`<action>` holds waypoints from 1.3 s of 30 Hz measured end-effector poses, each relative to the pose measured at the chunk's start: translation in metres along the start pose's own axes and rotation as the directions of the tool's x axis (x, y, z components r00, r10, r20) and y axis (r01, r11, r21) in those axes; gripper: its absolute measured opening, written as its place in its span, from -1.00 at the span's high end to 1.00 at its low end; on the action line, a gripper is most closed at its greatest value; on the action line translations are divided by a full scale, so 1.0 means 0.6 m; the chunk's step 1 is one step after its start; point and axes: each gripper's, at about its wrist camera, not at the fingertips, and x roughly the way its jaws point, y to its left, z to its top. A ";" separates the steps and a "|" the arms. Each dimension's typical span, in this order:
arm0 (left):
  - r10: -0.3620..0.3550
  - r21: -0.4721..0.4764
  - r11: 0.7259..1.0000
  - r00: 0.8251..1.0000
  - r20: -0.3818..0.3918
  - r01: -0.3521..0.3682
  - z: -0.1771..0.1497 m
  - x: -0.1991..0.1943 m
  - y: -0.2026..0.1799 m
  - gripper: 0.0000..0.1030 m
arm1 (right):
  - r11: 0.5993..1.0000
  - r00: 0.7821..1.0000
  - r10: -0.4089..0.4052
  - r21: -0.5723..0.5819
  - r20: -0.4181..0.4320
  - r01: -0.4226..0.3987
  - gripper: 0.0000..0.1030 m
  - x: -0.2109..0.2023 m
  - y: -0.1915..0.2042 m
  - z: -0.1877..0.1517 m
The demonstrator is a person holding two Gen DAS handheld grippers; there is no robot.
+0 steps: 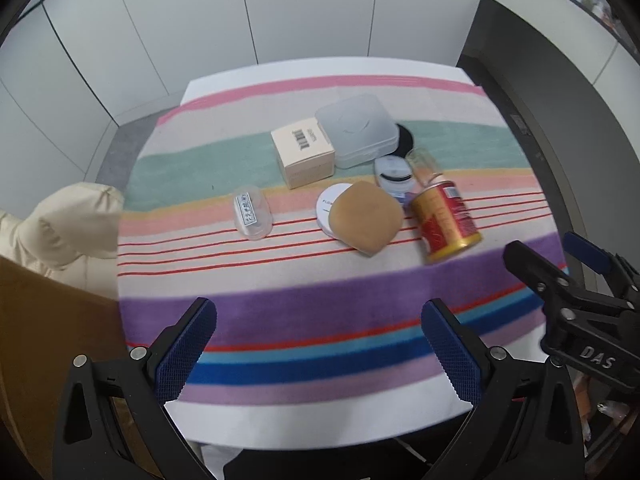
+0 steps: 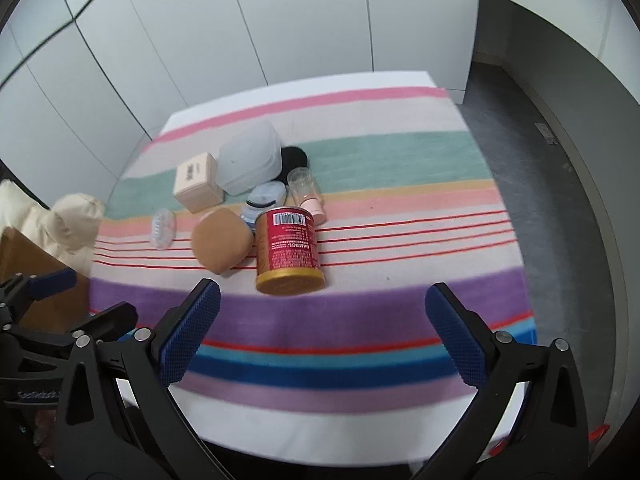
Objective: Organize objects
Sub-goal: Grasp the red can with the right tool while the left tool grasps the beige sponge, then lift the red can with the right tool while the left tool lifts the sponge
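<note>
A cluster of objects lies mid-table on a striped cloth [image 1: 304,312]. A red and gold can [image 1: 446,219] [image 2: 289,249] lies on its side. A tan sponge puff [image 1: 367,216] [image 2: 221,243] rests on a white round compact [image 1: 329,206]. Behind them are a cream box [image 1: 304,151] [image 2: 197,182], a frosted plastic case [image 1: 358,130] [image 2: 253,158], a black disc [image 2: 294,159], a clear jar [image 2: 304,190] and a small clear case [image 1: 253,216] [image 2: 163,227]. My left gripper [image 1: 320,354] is open and empty near the front edge. My right gripper [image 2: 324,340] is open and empty, in front of the can.
A cream padded jacket [image 1: 60,232] [image 2: 64,220] and a brown cardboard box [image 1: 48,340] sit off the table's left side. White wall panels stand behind the table. Grey floor lies to the right. The right gripper [image 1: 576,280] shows at the left view's right edge.
</note>
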 end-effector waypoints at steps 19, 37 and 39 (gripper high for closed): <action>-0.087 0.042 0.995 0.996 -0.023 0.088 0.067 0.124 -0.032 -0.99 | 0.998 0.994 -0.030 -0.054 -0.105 0.024 -0.15 0.136 -0.003 -0.006; -0.071 -0.046 0.996 0.998 0.002 0.071 0.067 0.126 -0.021 0.77 | 0.999 0.995 -0.040 -0.005 -0.088 0.039 -0.15 0.092 -0.036 0.005; -0.072 -0.054 0.996 0.997 0.012 0.072 0.067 0.114 -0.015 0.84 | 0.999 0.995 -0.036 -0.004 -0.090 0.036 -0.15 0.091 -0.036 0.005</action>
